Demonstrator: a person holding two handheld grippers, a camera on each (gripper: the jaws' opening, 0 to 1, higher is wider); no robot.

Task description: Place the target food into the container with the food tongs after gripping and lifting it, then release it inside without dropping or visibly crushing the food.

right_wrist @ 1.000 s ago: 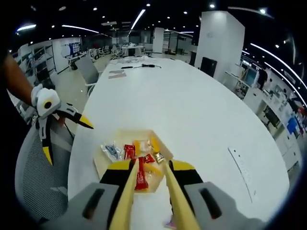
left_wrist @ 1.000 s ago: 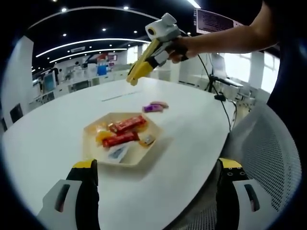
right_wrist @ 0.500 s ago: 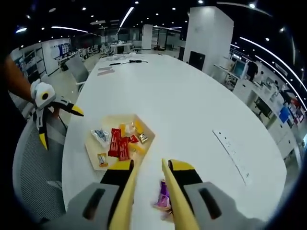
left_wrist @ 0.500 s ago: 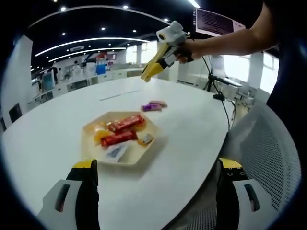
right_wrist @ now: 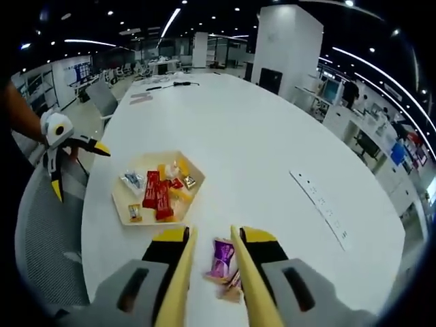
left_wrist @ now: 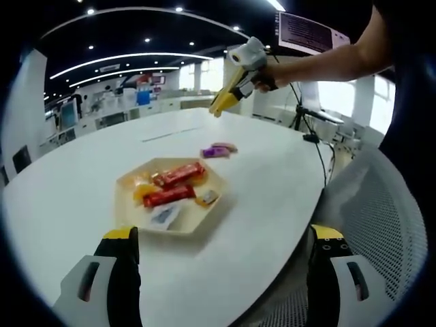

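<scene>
A beige hexagonal tray [left_wrist: 188, 218] [right_wrist: 116, 198] on the white table [left_wrist: 68, 191] holds red bars [left_wrist: 178, 176] [right_wrist: 158, 192], orange sweets and other wrapped snacks. Beyond it lie a purple packet [left_wrist: 212, 152] and a pink one [left_wrist: 227, 146]. My right gripper [left_wrist: 235, 85] hangs high over the far side, shut on yellow food tongs [left_wrist: 221, 103]. In the right gripper view the tong arms [right_wrist: 182, 272] stand slightly apart, with the purple packet [right_wrist: 221, 255] on the table between them, untouched. My left gripper [left_wrist: 224, 233] [right_wrist: 78, 172] stays wide open at the table's near edge.
A grey mesh chair [left_wrist: 381, 218] [right_wrist: 48, 231] stands at the table edge by the left gripper. A stand with a black cable [left_wrist: 311, 138] sits on the right. A flat strip [right_wrist: 320, 208] lies on the table, and small items [right_wrist: 163, 85] at its far end.
The right gripper with the tongs has risen and drawn back from over the tray toward the loose packets; the purple packet now lies between the tong arms. The left gripper has stayed put.
</scene>
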